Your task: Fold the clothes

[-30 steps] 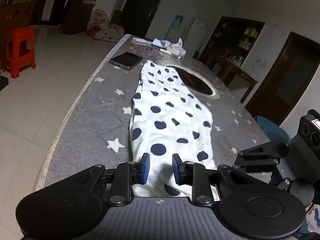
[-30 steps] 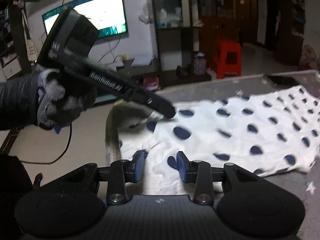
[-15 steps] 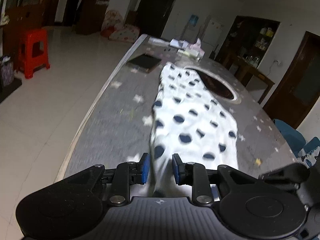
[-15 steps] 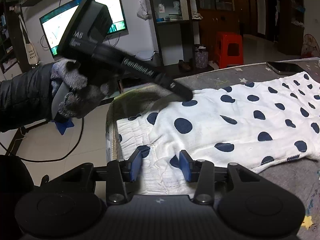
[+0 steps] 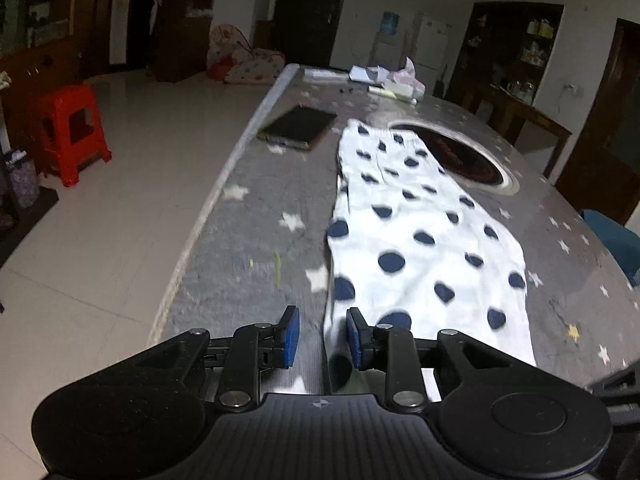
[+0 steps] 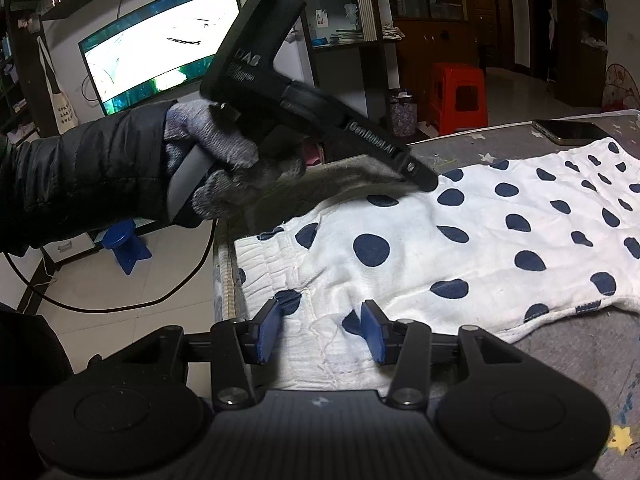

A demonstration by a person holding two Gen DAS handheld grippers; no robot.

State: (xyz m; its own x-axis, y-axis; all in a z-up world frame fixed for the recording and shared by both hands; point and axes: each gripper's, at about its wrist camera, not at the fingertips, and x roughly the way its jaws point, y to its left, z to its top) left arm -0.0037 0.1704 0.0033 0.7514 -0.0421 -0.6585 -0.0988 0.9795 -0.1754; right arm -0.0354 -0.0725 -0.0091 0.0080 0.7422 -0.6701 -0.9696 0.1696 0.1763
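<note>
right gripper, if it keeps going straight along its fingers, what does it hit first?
Most likely the polka-dot garment: the right gripper points down at its ribbed waistband end, jaws open over the cloth. Whether the pads already touch it is unclear.

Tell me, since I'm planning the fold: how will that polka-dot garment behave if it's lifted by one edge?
The polka-dot garment is probably floppy: it lies wrinkled and flat on the table. Its thin cloth looks light, likely to drape and sag. The gathered waistband may bunch.

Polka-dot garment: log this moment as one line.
task: fold clothes | polka-dot garment: flat on table | left gripper: open at its edge | right gripper: jaws just opening over waistband, no grip
</note>
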